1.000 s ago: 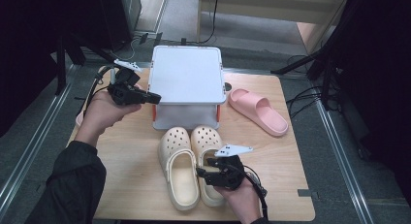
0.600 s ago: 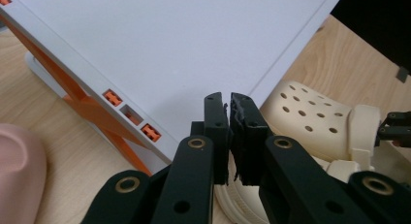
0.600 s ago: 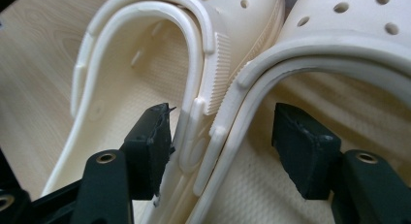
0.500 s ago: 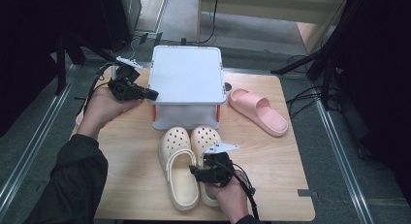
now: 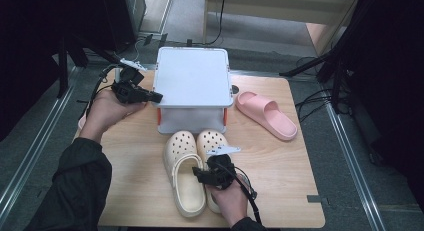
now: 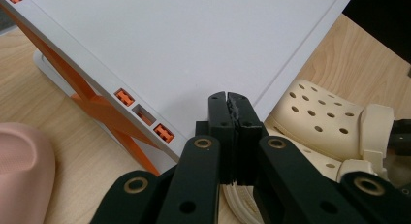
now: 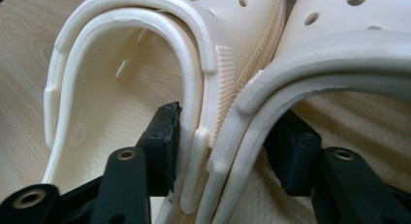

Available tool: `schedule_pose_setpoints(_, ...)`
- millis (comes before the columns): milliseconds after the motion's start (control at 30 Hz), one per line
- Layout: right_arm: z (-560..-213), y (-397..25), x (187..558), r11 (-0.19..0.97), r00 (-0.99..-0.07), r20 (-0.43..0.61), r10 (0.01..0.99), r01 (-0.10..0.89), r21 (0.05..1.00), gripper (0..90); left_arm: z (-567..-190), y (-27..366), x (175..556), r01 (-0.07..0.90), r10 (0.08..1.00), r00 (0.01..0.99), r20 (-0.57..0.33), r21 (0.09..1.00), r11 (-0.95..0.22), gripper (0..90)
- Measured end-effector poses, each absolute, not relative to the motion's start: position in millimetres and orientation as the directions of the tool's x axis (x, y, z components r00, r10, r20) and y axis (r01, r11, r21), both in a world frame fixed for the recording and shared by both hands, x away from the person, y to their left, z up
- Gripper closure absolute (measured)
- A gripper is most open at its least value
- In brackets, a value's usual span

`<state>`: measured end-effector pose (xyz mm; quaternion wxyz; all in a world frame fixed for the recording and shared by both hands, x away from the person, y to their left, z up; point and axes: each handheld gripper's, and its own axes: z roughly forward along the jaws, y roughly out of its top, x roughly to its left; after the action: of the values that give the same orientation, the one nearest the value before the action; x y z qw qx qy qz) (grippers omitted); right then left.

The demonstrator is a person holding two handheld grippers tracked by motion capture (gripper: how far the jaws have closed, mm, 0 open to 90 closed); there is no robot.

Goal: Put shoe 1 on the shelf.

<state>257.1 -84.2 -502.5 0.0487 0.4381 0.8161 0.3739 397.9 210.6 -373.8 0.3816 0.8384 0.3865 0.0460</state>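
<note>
Two cream clogs lie side by side at the table's front, the left clog (image 5: 176,147) and the right clog (image 5: 212,139). My right gripper (image 5: 201,176) straddles their touching inner walls. In the right gripper view one jaw sits inside the left clog (image 7: 111,88) and the other inside the right clog (image 7: 349,54), so my right gripper (image 7: 225,146) is shut on both walls. My left gripper (image 5: 156,97) is shut and empty, its tip at the left edge of the white box (image 5: 192,83). In the left gripper view its jaws (image 6: 228,100) are pressed together in front of the box lid (image 6: 184,44).
A pink slide (image 5: 267,114) lies to the right of the box. Another pink shoe (image 6: 19,170) peeks out at the table's left edge under the left hand. The box has orange braces (image 6: 97,105) along its side. Bare wood lies at the front right.
My right gripper has shifted a little to the left over the heels of the clogs. The left gripper has stayed by the box's edge.
</note>
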Motion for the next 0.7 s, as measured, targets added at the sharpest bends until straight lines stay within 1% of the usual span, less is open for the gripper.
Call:
schedule_pose_setpoints(267, -498, -89, 257, 0.324, -0.587, 0.254, 0.769, 0.7, 0.636, 63.2, -373, 208, 396, 0.613, 0.694, 0.69, -0.207, 0.676, -0.408, 89.4)
schedule_pose_setpoints(333, -496, -91, 257, 0.341, -0.593, 0.227, 0.772, 0.689, 0.639, 66.2, -374, 209, 397, 0.613, 0.693, 0.69, -0.208, 0.677, -0.407, 89.4)
schedule_pose_setpoints(567, -488, -100, 261, 0.335, -0.594, 0.245, 0.766, 0.696, 0.635, 68.3, -375, 210, 396, 0.617, 0.692, 0.687, -0.223, 0.682, -0.392, 89.5)
schedule_pose_setpoints(633, -482, -102, 262, 0.326, -0.595, 0.26, 0.76, 0.696, 0.64, 68.4, -375, 211, 396, 0.618, 0.692, 0.685, -0.226, 0.683, -0.389, 89.5)
schedule_pose_setpoints(700, -473, -102, 264, 0.33, -0.609, 0.252, 0.752, 0.679, 0.656, 68.4, -375, 211, 396, 0.619, 0.692, 0.685, -0.227, 0.682, -0.389, 89.5)
